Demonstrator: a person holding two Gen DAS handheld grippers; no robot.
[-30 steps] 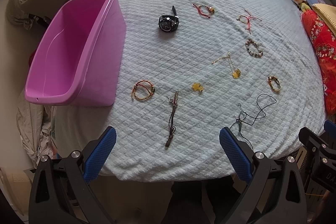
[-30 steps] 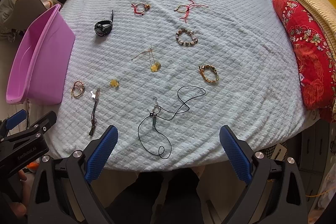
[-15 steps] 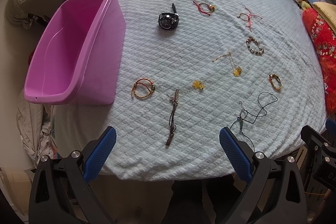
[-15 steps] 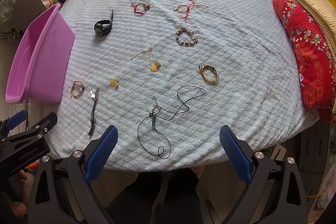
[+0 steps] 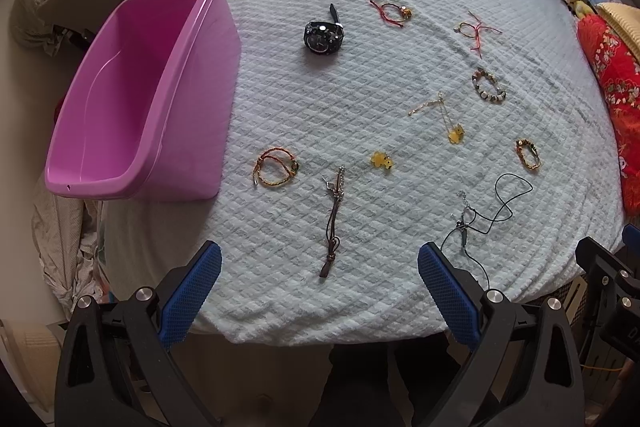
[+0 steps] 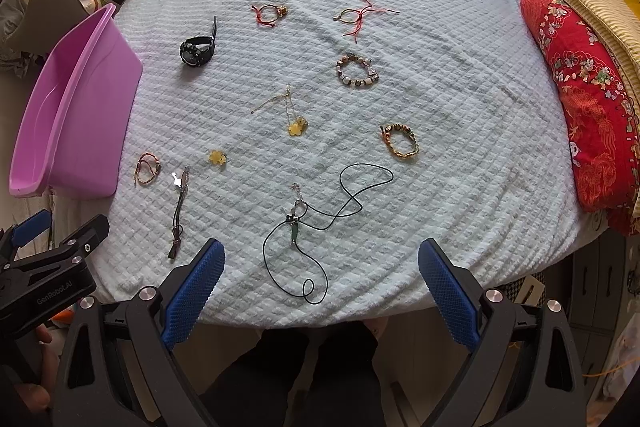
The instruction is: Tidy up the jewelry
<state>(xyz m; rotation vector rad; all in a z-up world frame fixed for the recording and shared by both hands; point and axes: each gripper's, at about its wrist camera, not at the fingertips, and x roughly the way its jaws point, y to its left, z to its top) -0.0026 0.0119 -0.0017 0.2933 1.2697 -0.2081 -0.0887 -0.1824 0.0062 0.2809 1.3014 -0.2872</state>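
On the white quilted bed (image 6: 440, 75), nothing has been touched yet: every piece of jewelry lies where it lay a second ago, and the pink bin (image 5: 132, 99) at the left edge looks empty as far as its inside shows. The only change is a small drift of both cameras. In the left wrist view the whole spread has slid a touch lower and leftward, and in the right wrist view things have crept slightly toward the near edge, so both tools seem to be easing forward.

The left tongs (image 5: 320, 291) hang wide apart over the near edge of the bed, holding nothing, with the brown leather cord (image 5: 333, 227) lying between the blue pads (image 5: 192, 291). The right tongs (image 6: 320, 291) are spread just as wide and just as empty, and the black cord necklace (image 6: 320, 219) loops right in front of them.

Farther out sit the braided orange bracelet (image 5: 276, 167) near the bin, the yellow flower charm (image 5: 382, 161), the gold chain with its flower pendant (image 6: 294, 121), the black watch (image 5: 323, 35), two red string bracelets (image 6: 270, 13) and (image 6: 358, 15), the beaded bracelet (image 6: 357, 71) and a gold-and-bead bracelet (image 6: 400, 141).

My read: this is the approach, sorting not begun. The cord necklace for the right, the leather cord for the left look the likely first picks.
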